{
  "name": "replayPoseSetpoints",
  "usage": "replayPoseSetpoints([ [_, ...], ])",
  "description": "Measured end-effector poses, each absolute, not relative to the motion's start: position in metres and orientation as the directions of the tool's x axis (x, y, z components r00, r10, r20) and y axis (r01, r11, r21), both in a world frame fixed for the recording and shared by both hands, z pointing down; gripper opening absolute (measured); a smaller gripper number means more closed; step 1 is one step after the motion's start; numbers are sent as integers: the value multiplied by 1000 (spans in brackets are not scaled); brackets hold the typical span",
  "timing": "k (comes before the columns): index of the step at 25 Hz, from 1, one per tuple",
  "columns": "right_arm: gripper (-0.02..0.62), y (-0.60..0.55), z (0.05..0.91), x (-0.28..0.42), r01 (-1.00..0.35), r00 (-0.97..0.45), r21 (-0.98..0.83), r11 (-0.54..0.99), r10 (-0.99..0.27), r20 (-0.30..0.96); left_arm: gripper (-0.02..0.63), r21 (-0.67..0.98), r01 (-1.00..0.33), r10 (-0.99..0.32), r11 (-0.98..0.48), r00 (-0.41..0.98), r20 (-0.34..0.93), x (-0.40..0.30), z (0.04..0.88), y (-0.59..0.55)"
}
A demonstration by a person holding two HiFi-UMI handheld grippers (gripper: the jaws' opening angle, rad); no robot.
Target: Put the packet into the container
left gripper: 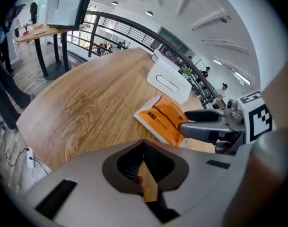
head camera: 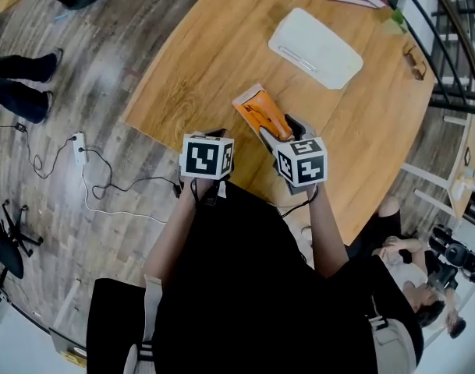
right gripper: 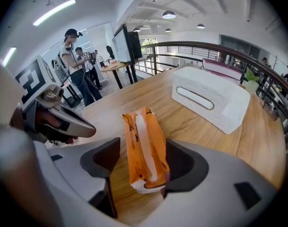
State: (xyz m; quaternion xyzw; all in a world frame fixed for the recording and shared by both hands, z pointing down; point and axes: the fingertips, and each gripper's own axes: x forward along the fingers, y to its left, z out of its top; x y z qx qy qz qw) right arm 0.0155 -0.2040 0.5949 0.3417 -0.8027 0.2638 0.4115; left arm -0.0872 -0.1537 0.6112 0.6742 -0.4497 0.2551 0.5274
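Packet (right gripper: 143, 143) between jaws of right gripper (right gripper: 143, 156)

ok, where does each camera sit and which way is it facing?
Head view: on the person's head, facing steeply down at the table; shows both forearms, left gripper, right gripper.
Left gripper view: on that gripper, along its jaws toward packet and container; right gripper at right.
Right gripper view: on that gripper, packet between its open jaws, container beyond; left gripper at left.
Shared: all three show packet and container.

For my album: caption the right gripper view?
Orange packet sits inside the open hand-held gripper, white container behind on wooden table.
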Motion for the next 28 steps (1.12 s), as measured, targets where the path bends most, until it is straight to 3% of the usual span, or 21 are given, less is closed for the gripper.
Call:
replayPoseSetpoints([
  [9,295,-209,616,12,-704,-348,-42,709,-292,891,11,475,-880,-344,17,441,829,-98,618,-152],
  [10,281,-210,617,13,-706,-341,-35,707,-297,892,11,475,-880,-345,17,441,829,-98,619,-153],
  [13,113,-216,617,18,-719,-308,2,695,-321,896,11,474,-880,-340,18,441,831,-97,620,-156],
  [16,50,-217,620,19,-720,-298,-4,694,-304,905,11,473,-881,-336,15,441,832,-95,620,-159],
  [28,12,-229,604,33,-750,-311,-36,661,-303,901,11,474,-880,-327,-39,459,826,-84,620,-186],
])
